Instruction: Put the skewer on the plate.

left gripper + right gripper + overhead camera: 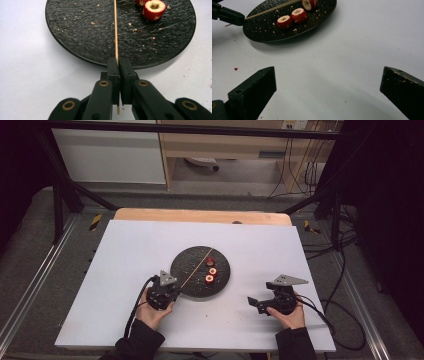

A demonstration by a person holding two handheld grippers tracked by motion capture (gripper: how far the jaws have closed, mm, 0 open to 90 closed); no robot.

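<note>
skewer pinched at plate edge, fruit waiting

left tool (118, 65) clamped on the wooden skewer (116, 30), which lies across the black plate (75, 37); right tool (327, 82) gapes wide, empty, over the worktop (125, 250). best keep the skewer level while bringing a cored red fruit piece (299, 15) onto its tip.

A thin wooden skewer (116, 30) is lying across a round black plate (75, 42), running from the near rim toward the far side, its near end sticking out past the edge and pinched between closed black jaws. Three red fruit pieces (298, 15) with hollowed pale centres are sitting on the plate just beside the skewer, in a loose row. Crumbs are speckling the plate's rough dark surface.
</note>
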